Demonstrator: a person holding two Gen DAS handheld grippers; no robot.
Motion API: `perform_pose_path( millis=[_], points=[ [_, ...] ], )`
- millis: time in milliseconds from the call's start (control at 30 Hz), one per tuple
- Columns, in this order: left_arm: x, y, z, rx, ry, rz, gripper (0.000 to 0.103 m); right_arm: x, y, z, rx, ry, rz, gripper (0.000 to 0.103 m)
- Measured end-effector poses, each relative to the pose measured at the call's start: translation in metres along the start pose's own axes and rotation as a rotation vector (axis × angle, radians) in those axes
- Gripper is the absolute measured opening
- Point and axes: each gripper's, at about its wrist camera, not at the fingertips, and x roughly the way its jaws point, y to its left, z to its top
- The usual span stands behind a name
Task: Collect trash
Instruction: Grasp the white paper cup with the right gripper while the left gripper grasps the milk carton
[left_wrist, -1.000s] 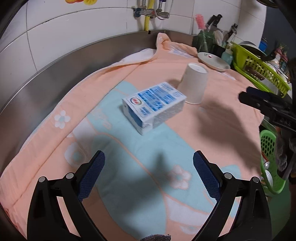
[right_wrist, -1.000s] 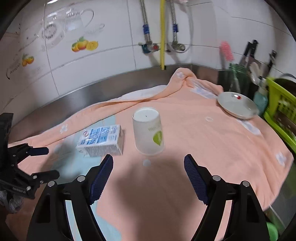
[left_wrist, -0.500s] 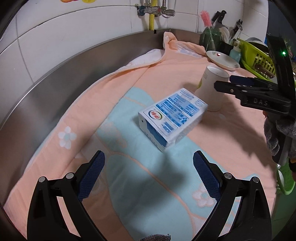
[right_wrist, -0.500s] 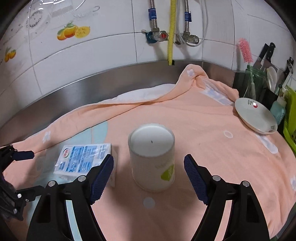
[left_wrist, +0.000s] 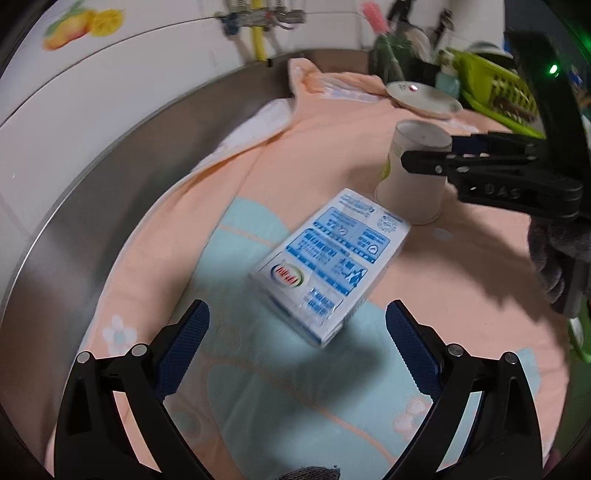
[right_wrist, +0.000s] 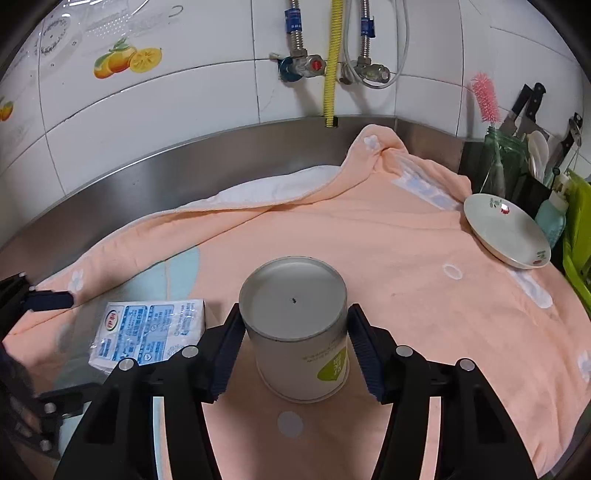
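Item: inverted paper cup (right_wrist: 295, 328), on peach towel (right_wrist: 406, 258). Right gripper (right_wrist: 293, 347), earlier wide and short of it, now closing, pads at its sides; grasp imminent. Left gripper (left_wrist: 297, 343) open, empty, nearer milk carton (left_wrist: 328, 266).

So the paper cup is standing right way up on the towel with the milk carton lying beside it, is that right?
Not quite. The paper cup stands upside down: the right wrist view shows its closed base on top and its wide rim down on the towel. The milk carton does lie beside it.
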Motion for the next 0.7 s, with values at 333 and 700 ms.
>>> perform_pose_path(
  millis=[333, 700],
  points=[
    [0.028, 0.002, 0.016, 0.047, 0.034, -0.018, 0.095, -0.040, -0.016, -0.018, 0.012, -0.019, -0.009, 0.055],
    [0.045, -0.009, 0.028, 0.123, 0.063, -0.061, 0.095, -0.099, -0.037, -0.049, 0.055, -0.035, -0.019, 0.055]
  ],
)
